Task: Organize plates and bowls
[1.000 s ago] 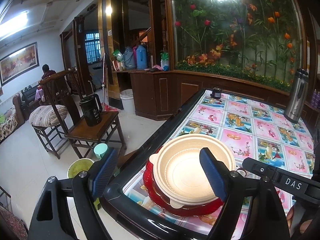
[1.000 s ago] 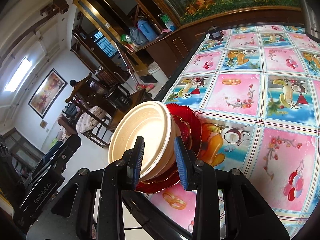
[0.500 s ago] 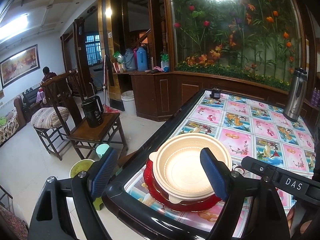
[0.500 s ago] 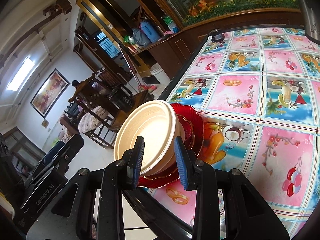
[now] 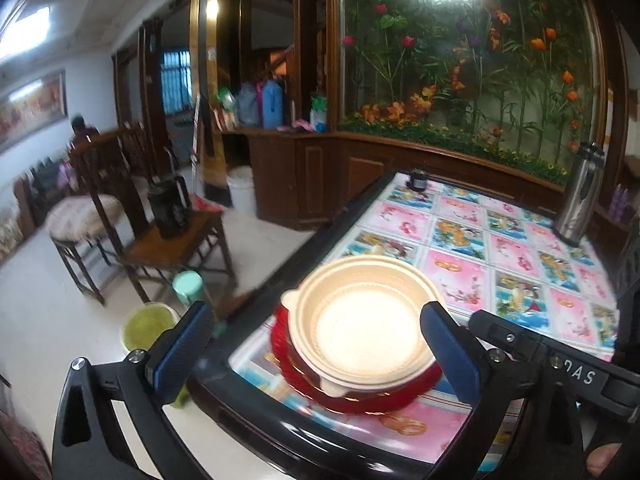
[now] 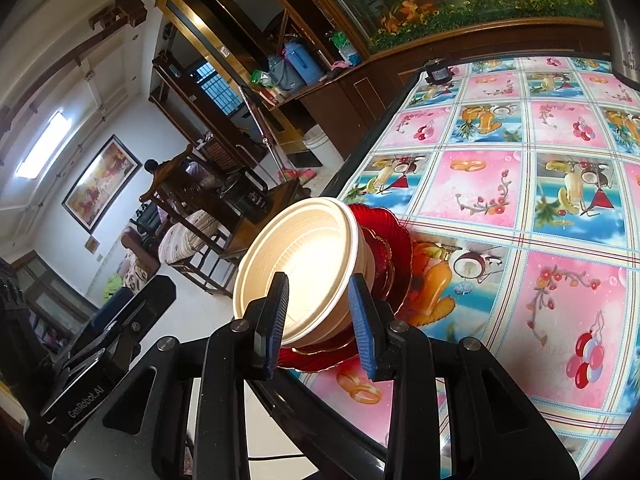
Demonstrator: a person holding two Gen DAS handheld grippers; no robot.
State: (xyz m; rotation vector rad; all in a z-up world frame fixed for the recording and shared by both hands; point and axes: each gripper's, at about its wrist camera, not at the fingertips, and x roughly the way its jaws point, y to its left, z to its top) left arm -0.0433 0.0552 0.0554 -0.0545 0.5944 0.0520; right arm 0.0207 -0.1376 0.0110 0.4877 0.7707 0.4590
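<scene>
A cream bowl [image 5: 362,322] sits nested on a stack of red glass plates [image 5: 376,398] at the near left corner of the table. It also shows in the right wrist view [image 6: 308,256], with the red plates [image 6: 394,240] under it. My left gripper [image 5: 316,344] is open and empty, its pads wide apart on either side of the stack, held just short of it. My right gripper [image 6: 320,320] has its jaws partly closed around the bowl's near rim; whether the pads press on the rim I cannot tell.
The table [image 6: 520,184] has a bright pink and blue patterned cloth and a dark raised edge [image 5: 280,428]. A steel thermos [image 5: 580,192] stands at the far right, a small dark jar [image 5: 418,180] at the far edge. A wooden chair [image 5: 168,240] with a black kettle stands left.
The left gripper has swung slightly, so the stack sits a little higher and more central between its pads. The right gripper has edged closer to the bowl's rim. The stack has not moved.
</scene>
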